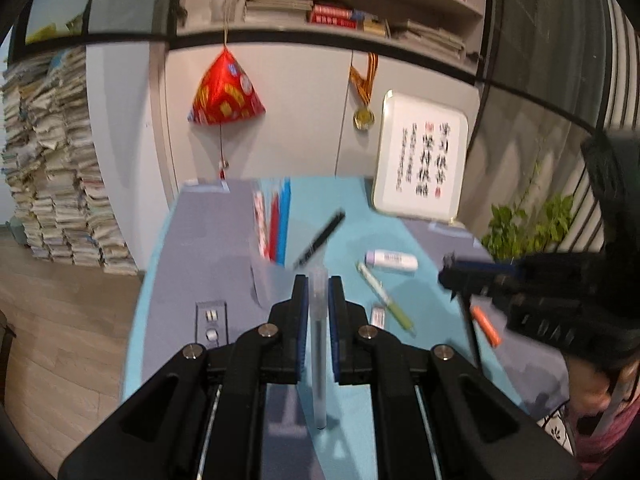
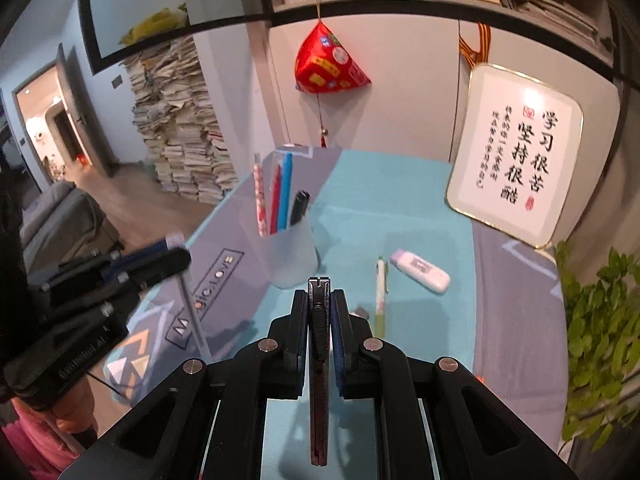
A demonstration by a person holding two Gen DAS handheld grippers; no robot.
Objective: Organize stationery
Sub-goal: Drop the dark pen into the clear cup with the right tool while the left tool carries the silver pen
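Sorting is partly done: ahead of our right gripper point(image 2: 319, 300) the frosted pen cup point(image 2: 289, 254) already holds a patterned pencil, a red pen, a blue pen and a black marker. Beyond and right of those jaws a green pen point(image 2: 380, 296), a white correction-tape case point(image 2: 420, 266) and a small eraser lie on the teal mat point(image 2: 400, 208); the left camera also shows an orange piece point(image 1: 486, 325) below the right gripper. Our left gripper point(image 1: 319, 300) is clamped on a clear pen point(image 1: 319, 344), which hangs down through the jaws. Our right gripper is squeezed shut on a dark utility knife point(image 2: 319, 360). Both tools tilt downward above the mat, the left one off to the right one's left.
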